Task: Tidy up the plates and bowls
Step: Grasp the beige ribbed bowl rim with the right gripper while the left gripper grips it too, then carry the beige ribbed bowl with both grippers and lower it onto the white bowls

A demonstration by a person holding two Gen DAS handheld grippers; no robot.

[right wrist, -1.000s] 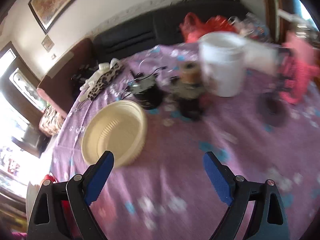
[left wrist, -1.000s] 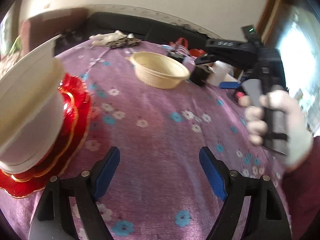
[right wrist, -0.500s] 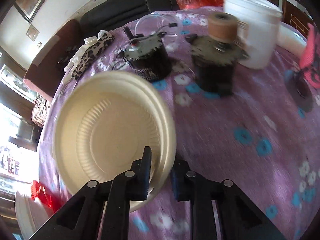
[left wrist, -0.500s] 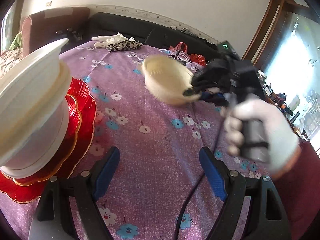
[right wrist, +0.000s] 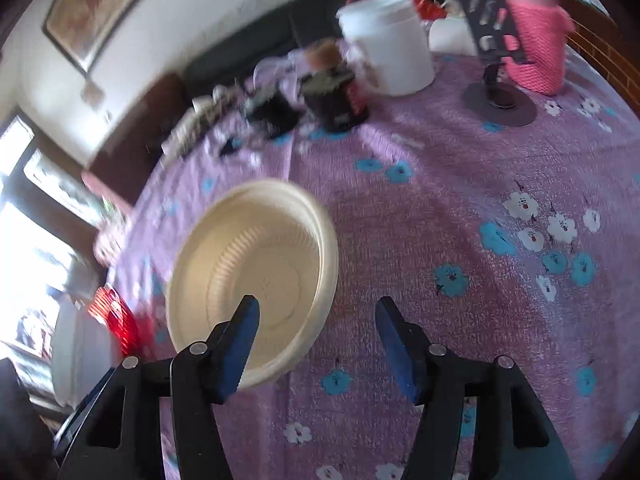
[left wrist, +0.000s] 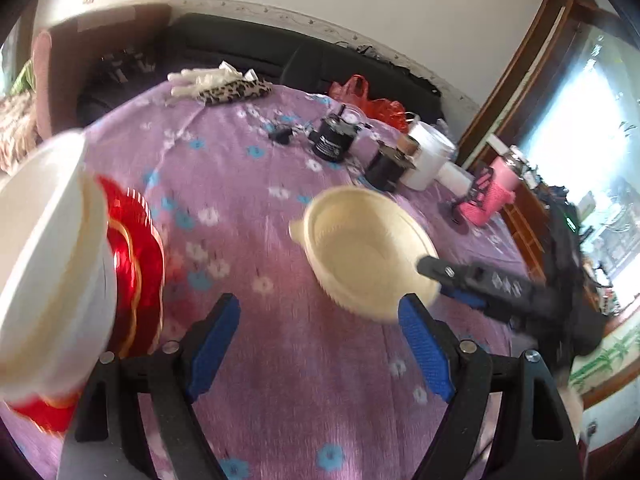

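Between the right gripper's (right wrist: 316,344) opening blue-padded jaws sits the rim of one cream ribbed plastic bowl (right wrist: 256,268), unpressed, lower left of centre. Left gripper (left wrist: 320,344) gapes wide, empty. One white bowl stack (left wrist: 44,260) on red plates (left wrist: 138,264), far left. Purple flowered tablecloth (right wrist: 460,208); black sofa (left wrist: 240,48) behind.

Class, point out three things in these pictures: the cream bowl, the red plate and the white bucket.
cream bowl (right wrist: 256,276): right wrist view, on its ribbed inner floor.
red plate (left wrist: 136,256): left wrist view, on its scalloped, gold-edged rim.
white bucket (right wrist: 392,52): right wrist view, on its side wall.
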